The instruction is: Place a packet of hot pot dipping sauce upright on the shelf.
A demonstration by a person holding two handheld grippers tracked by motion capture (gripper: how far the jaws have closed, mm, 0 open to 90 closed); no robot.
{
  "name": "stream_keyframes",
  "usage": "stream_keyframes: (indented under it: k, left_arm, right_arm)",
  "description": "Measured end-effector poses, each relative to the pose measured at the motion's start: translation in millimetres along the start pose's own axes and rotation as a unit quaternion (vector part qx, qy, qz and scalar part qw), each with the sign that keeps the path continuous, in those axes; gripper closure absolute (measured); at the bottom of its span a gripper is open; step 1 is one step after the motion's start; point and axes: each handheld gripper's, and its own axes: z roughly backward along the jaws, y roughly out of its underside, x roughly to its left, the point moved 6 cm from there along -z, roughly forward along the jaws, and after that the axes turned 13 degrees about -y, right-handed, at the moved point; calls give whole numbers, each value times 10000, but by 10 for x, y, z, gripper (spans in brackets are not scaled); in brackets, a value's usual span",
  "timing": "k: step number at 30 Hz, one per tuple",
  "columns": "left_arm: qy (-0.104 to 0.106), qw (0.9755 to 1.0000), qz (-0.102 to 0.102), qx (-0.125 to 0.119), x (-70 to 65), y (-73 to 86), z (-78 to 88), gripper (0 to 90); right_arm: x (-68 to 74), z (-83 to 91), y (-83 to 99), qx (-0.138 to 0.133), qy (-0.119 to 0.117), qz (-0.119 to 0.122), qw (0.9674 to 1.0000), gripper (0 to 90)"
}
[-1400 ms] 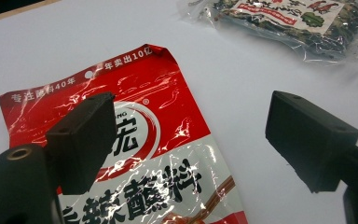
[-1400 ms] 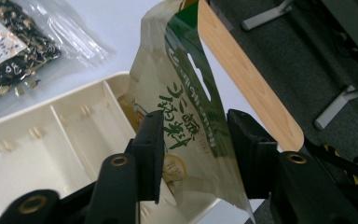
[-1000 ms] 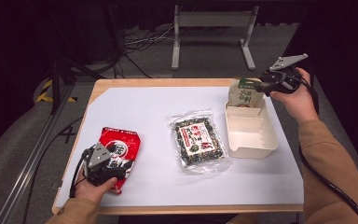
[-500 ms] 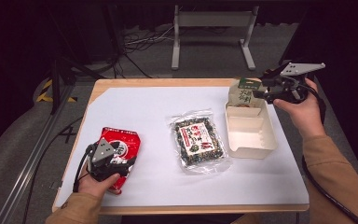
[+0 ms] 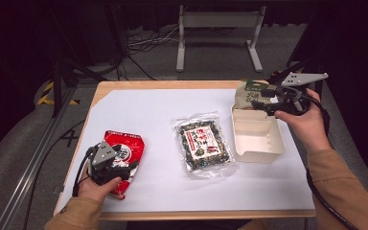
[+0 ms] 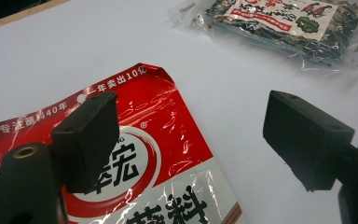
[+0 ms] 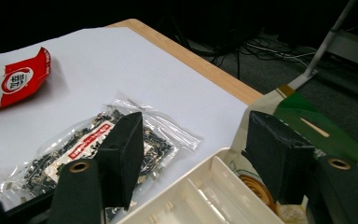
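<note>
Right claw has swung lower toward the tan-green pouch since earlier, jaws wide, gripping nothing. Left claw, at 7 o'clock of the worktop, gapes over the red packet. Seaweed bag centre, white tray at 3 o'clock.

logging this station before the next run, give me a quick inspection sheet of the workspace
surface: white sheet on a wooden table.
job's things: red packet, clear seaweed bag, compartmented white tray, green-topped packet behind the tray.
clutter: nothing seen.
grippers: left gripper open over the red packet; right gripper open by the tray.
cables: one trails from each gripper; more on the floor.
surroundings: dark room, metal stand behind.
</note>
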Motion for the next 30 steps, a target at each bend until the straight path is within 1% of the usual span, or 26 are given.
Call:
stream_keyframes:
  k: [3,5,6,7,9,10,11,14,15,17,18,19,20,21,25,26,27,29,30]
  left_arm:
    - [12,10000,15,25,16,7,3,193]
    - [3,10000,12,25,20,9,2,192]
    - [9,10000,6,58,27,14,6,192]
    - [18,10000,54,67,27,16,9,192]
    - [-8,10000,48,44,52,8,24,190]
    - [-17,10000,81,40,54,7,29,190]
    - [-37,10000,27,27,72,2,36,190]
    - [-32,10000,22,19,89,-19,47,188]
    - [-32,10000,22,19,89,-19,47,186]
    - [-58,10000,-63,30,101,-42,56,186]
    - [-83,9999,-90,35,123,-77,66,186]
    - [-83,9999,-90,35,123,-77,66,184]
    - [-76,9999,-109,37,143,-94,73,184]
    - [-62,9999,-105,37,162,-111,82,183]
    - [-67,10000,2,9,295,-166,117,169]
    - [-75,10000,17,21,333,-170,119,168]
    - [-75,10000,17,21,333,-170,119,168]
    - [-54,9999,106,50,446,-173,106,164]
    - [-49,9999,156,51,482,-174,96,161]
  right_arm:
    - [101,-42,16,-74,-123,-65,9999,380]
    - [156,-54,24,-101,-175,-42,9998,411]
    - [156,-54,24,-101,-175,-42,9998,411]
    - [206,-60,33,-157,-249,-70,9995,442]
    - [278,-75,61,-253,-340,-90,9991,454]
    - [305,-86,82,-269,-363,-84,9989,461]
    - [322,-94,94,-289,-381,-73,9988,463]
    - [403,-137,145,-385,-504,-77,9980,469]
    - [403,-137,145,-385,-504,-77,9980,469]
    - [450,-174,181,-399,-546,-42,9977,467]
    - [474,-192,199,-413,-573,-34,9975,467]
    - [474,-192,199,-413,-573,-34,9975,467]
    - [520,-226,237,-466,-633,-34,9969,465]
    - [538,-237,250,-492,-652,-23,9967,464]
    - [600,-264,279,-671,-766,-51,9948,461]
    - [611,-269,287,-688,-780,-56,9946,460]
    - [620,-277,295,-703,-797,-57,9943,461]
    - [631,-291,309,-681,-823,-67,9943,461]
    - [639,-303,316,-653,-838,-60,9943,460]
